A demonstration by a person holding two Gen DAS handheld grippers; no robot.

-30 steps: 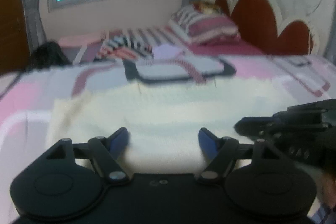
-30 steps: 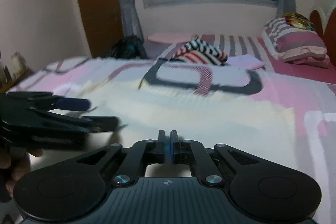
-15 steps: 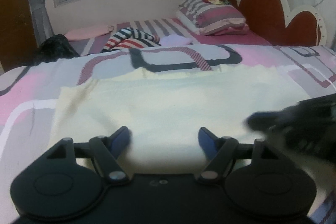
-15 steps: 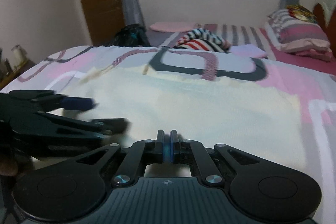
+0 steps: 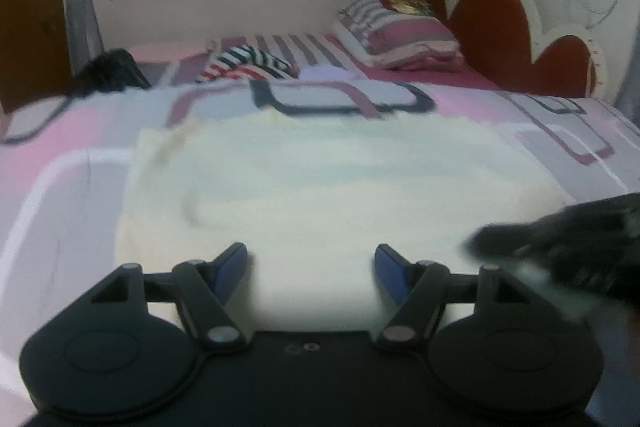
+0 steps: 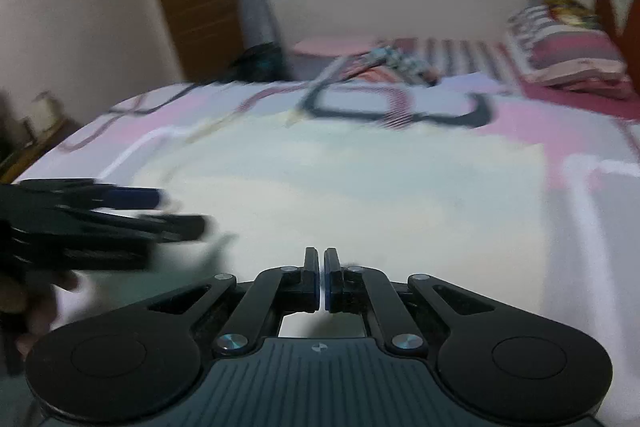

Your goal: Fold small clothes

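A cream garment lies flat on the pink and grey patterned bed cover; it also shows in the right wrist view. My left gripper is open and empty, just above the garment's near edge. It shows from the side in the right wrist view. My right gripper is shut with nothing visible between the fingers, over the garment's near part. It appears blurred at the right of the left wrist view.
A striped piece of clothing and a lilac folded piece lie farther back on the bed. A striped pillow rests against the red headboard. A dark bag sits at the far left edge.
Both grippers have shifted slightly over the garment; the views are blurred by motion. The left stays open and the right stays shut.
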